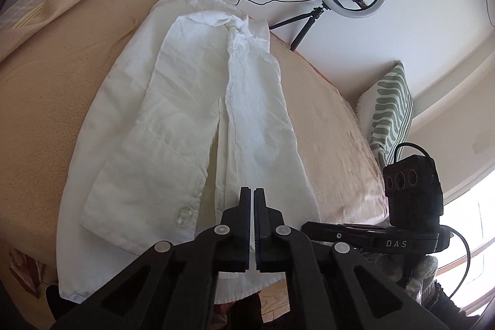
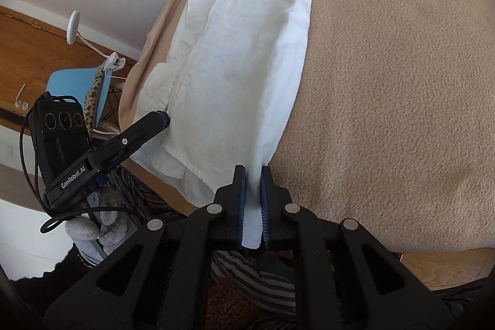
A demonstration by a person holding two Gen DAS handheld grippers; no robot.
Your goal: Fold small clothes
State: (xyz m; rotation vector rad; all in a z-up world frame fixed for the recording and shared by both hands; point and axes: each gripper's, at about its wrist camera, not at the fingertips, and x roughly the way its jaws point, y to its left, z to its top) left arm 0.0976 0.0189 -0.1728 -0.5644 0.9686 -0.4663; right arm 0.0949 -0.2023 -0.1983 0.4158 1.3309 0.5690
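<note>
White shirt (image 1: 191, 119): lying on beige blanket (image 1: 55, 82), sleeves folded in. L gripper (image 1: 253, 197) and R gripper (image 2: 253, 175): both pinching shirt hem at near edge.

A small white button-up shirt of crinkled cotton (image 1: 191, 101) lies stretched lengthwise on the beige-blanketed tabletop (image 2: 386, 82), sides and long sleeves folded inward over its middle, collar at the far end, and its near hem hanging slightly over the edge.
</note>
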